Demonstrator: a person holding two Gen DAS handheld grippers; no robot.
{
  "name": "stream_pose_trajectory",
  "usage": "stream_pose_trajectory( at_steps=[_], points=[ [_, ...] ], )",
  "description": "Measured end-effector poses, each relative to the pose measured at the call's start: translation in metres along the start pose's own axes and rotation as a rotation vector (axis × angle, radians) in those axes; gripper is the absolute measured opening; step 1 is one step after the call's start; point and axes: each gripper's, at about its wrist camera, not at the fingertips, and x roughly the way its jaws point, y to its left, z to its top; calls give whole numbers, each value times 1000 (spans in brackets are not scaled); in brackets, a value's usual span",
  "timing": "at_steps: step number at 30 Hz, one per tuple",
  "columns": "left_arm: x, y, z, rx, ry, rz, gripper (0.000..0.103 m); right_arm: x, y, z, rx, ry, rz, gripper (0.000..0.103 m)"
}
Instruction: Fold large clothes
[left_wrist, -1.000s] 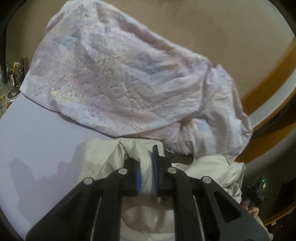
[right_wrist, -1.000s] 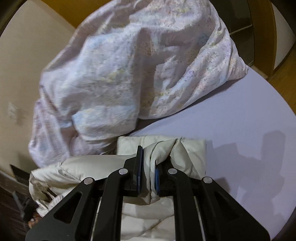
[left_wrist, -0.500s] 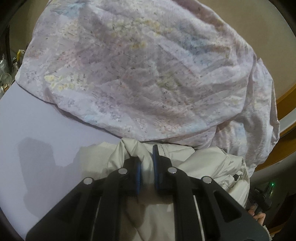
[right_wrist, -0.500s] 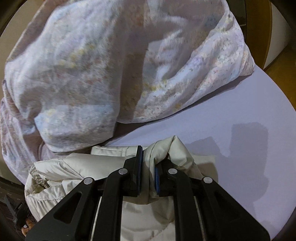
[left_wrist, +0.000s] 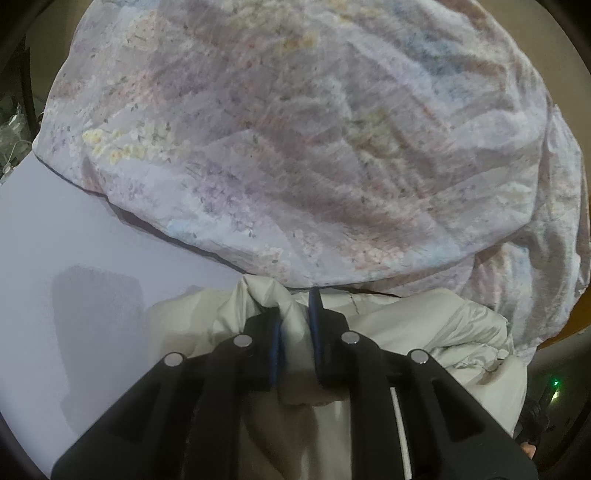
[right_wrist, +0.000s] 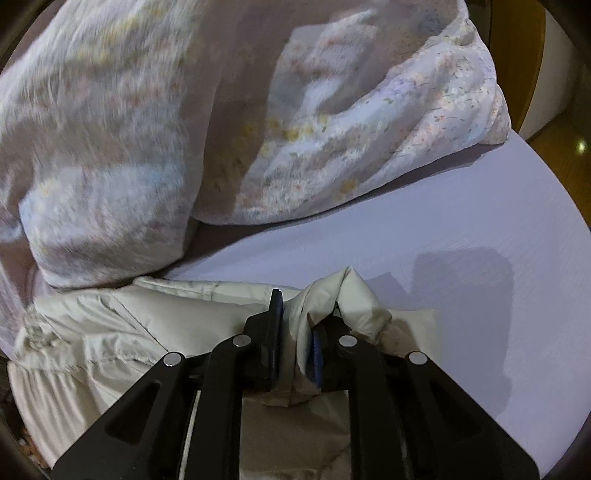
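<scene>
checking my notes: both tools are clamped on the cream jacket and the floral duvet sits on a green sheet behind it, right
The sheet is not green; the right wrist view shows it pale lavender. The rest holds: the left tool and right tool are both clamped on the cream jacket, with the floral duvet behind it.

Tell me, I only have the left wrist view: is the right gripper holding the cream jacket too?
Observer: Yes. The right gripper has its jaws shut on a bunched fold of the cream puffer jacket.
Operator: Is there bare sheet on that side?
Observer: Yes, open lavender bed sheet lies ahead and to the right of that gripper.
Operator: What is past the floral duvet there?
Observer: The floral duvet ends in a corner on the sheet; beyond it is a wooden frame.
</scene>
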Motion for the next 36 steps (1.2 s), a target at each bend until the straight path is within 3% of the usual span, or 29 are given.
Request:
stream_pose_trajectory(
  at_steps=[3, 6, 8, 12, 13, 17, 22, 24, 26, 31, 36],
  points=[
    [0, 0, 1, -11, 18, -14, 25, -11, 0, 1, 21, 13, 23, 19],
    [-8, 2, 4, -16, 34, -56, 45, -37, -11, 4, 63, -4, 89, 29],
    [-15, -2, 6, -5, 31, -70, 63, -54, -16, 5, 77, -20, 122, 35],
    [-37, -15, 7, 53, -21, -56, 90, -85, -9, 0, 52, -59, 150, 50],
    [-46, -18, 7, 72, -40, -60, 93, -94, -4, -3, 33, -78, 149, 59],
    [-65, -27, 5, 126, -64, -81, 93, -121, 9, -10, -37, -129, 193, 66],
    [-63, -45, -10, 210, -45, -59, 93, -81, 51, -22, -169, 75, 241, 66],
    [-58, -52, -18, 243, -30, -53, 93, -61, 68, -33, -196, 136, 225, 61],
    [-55, -55, -24, 268, -19, -48, 93, -40, 81, -39, -220, 181, 195, 47],
    [-50, -63, -31, 329, -20, -14, 93, -31, 99, -35, -257, 141, 131, 10],
    [-42, -68, -29, 355, -17, -5, 93, -41, 111, -11, -269, 32, 84, 5]
  ],
)
